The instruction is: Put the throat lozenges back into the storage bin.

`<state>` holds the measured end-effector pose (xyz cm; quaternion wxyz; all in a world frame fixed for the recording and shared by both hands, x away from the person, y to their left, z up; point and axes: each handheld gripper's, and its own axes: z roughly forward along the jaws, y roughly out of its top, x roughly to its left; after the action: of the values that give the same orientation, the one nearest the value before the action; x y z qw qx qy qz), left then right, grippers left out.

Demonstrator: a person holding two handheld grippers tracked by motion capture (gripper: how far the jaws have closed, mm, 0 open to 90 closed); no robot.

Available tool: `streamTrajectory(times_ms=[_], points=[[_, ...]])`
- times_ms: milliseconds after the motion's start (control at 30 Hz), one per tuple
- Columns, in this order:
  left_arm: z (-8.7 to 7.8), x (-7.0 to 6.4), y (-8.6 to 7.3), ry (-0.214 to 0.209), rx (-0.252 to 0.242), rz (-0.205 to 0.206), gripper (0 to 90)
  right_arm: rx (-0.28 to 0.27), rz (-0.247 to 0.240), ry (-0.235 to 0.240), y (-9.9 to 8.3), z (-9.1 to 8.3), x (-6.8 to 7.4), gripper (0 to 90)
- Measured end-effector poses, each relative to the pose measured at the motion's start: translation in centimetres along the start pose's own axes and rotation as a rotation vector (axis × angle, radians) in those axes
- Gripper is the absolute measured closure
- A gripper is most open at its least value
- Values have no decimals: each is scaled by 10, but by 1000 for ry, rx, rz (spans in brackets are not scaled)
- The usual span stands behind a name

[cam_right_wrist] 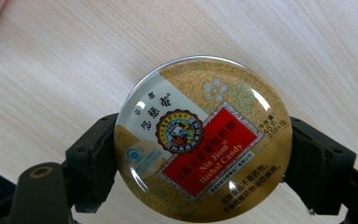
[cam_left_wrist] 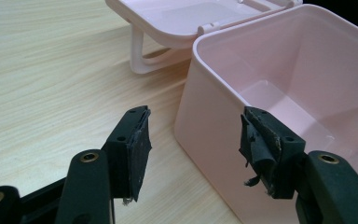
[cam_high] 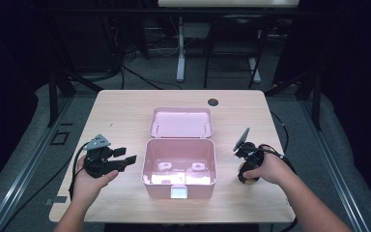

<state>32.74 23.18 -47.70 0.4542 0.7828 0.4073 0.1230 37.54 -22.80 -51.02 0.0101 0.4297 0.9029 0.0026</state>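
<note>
right gripper (cam_right_wrist: 200, 154) clamped on round gold candy tin (cam_right_wrist: 203, 140), beside open pink plastic box (cam_high: 179, 166); left gripper (cam_left_wrist: 193, 140) jaws wide, empty.

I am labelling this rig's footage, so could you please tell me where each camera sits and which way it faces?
High view: fixed above the person's side, looking forward and down on the table; forearms, left gripper and right gripper show.
Left gripper view: rides that gripper, facing the open pink box; its open jaws show.
Right gripper view: rides that gripper, facing down at the candy tin clamped between its jaws.
Shared: the box appears in the high and left gripper views.
</note>
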Motion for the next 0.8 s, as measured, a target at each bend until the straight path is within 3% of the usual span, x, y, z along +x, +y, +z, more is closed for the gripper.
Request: streamTrajectory(times_ms=[500,633,800], points=[[0,0,0,3,-6,-1,424,-39,-58,4,6,-25,13,197],[0,-1,0,0,-2,3,424,-53,-110,-3,9,-35,18,197],[0,-1,0,0,-2,3,424,-53,-137,0,13,-50,24,197]])
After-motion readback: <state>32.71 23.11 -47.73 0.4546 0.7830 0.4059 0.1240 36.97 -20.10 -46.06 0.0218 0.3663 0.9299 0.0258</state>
